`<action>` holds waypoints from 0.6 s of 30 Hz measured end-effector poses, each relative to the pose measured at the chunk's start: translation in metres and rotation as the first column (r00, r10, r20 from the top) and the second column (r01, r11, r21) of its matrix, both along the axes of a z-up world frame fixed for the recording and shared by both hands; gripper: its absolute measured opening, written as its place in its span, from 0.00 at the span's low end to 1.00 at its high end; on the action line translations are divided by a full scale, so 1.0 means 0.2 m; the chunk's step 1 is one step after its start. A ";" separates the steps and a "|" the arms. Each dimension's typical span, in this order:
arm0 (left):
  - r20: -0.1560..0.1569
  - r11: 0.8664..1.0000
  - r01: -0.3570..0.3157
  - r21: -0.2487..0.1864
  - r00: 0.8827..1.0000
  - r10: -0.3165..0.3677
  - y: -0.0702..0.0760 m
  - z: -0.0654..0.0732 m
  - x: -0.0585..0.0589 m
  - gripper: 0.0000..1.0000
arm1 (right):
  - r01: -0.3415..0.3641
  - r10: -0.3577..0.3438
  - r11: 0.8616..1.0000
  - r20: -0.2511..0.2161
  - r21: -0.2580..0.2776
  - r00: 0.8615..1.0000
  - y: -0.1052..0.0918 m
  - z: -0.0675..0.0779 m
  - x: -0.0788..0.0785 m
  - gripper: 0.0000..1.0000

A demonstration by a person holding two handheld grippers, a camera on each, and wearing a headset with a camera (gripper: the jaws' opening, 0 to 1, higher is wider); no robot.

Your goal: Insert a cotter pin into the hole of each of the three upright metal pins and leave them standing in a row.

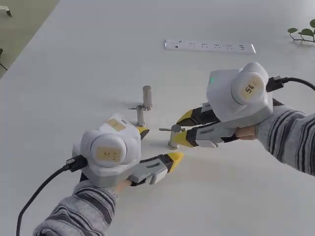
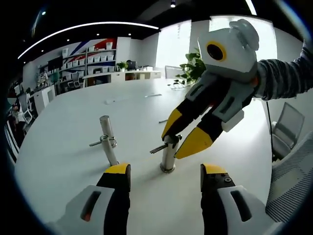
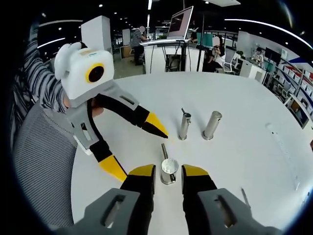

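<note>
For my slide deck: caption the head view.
Right gripper straddles the nearest metal pin, its cotter pin inserted; left gripper open nearby.

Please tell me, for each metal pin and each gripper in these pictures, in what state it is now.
far pin: upright, nothing through it.
middle pin: upright, cotter pin through it.
near pin: upright, second cotter pin through it.
left gripper: jaws open, holding nothing.
right gripper: jaws on either side of the near pin's top; contact unclear.
</note>
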State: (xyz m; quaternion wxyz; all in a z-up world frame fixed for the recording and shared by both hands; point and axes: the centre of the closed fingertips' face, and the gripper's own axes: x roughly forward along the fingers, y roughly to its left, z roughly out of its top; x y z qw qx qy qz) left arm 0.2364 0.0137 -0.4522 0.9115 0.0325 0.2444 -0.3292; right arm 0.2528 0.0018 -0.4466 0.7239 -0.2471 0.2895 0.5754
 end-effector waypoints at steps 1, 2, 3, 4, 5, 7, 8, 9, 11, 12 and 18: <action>0.000 1.000 -0.001 -0.001 1.000 0.001 0.01 0.00 0.00 0.58 | 0.001 -0.001 1.000 -0.001 0.000 1.000 0.00 -0.01 0.00 0.16; 0.000 1.000 -0.004 -0.002 1.000 0.004 0.01 0.01 -0.01 0.59 | 0.001 -0.001 1.000 -0.003 -0.001 1.000 0.00 -0.01 0.01 0.16; 0.001 1.000 -0.006 -0.003 1.000 0.006 0.02 0.01 -0.01 0.60 | 0.000 0.000 1.000 -0.001 -0.001 1.000 0.00 -0.02 0.01 0.16; 0.002 1.000 -0.009 -0.006 1.000 0.009 0.03 0.02 -0.01 0.61 | -0.001 0.001 1.000 -0.001 -0.001 1.000 0.00 -0.03 0.02 0.15; 0.001 1.000 -0.010 -0.008 1.000 0.010 0.03 0.02 -0.01 0.62 | 0.000 0.000 1.000 -0.004 0.001 1.000 0.00 -0.03 0.01 0.15; 0.004 1.000 -0.013 -0.011 1.000 0.013 0.04 0.03 -0.02 0.65 | -0.002 0.002 1.000 -0.008 -0.002 1.000 0.00 -0.04 0.01 0.14; 0.005 1.000 -0.016 -0.016 1.000 0.016 0.05 0.04 -0.02 0.66 | -0.002 0.002 1.000 -0.006 -0.002 1.000 0.00 -0.04 0.02 0.14; 0.002 1.000 -0.021 -0.022 1.000 0.021 0.06 0.05 -0.02 0.67 | -0.002 0.002 1.000 -0.006 -0.002 1.000 0.00 -0.05 0.01 0.13; 0.000 0.999 -0.032 -0.027 0.999 0.032 0.07 0.06 -0.02 0.68 | 0.002 -0.002 1.000 -0.013 0.003 1.000 0.00 -0.05 0.01 0.12; 0.001 0.999 -0.034 -0.030 0.999 0.034 0.07 0.06 -0.02 0.69 | -0.001 0.001 1.000 -0.012 0.002 1.000 0.00 -0.05 0.01 0.12; 0.007 0.998 -0.044 -0.033 0.999 0.044 0.10 0.08 -0.04 0.74 | -0.014 0.014 1.000 -0.006 0.009 1.000 0.01 -0.05 0.00 0.09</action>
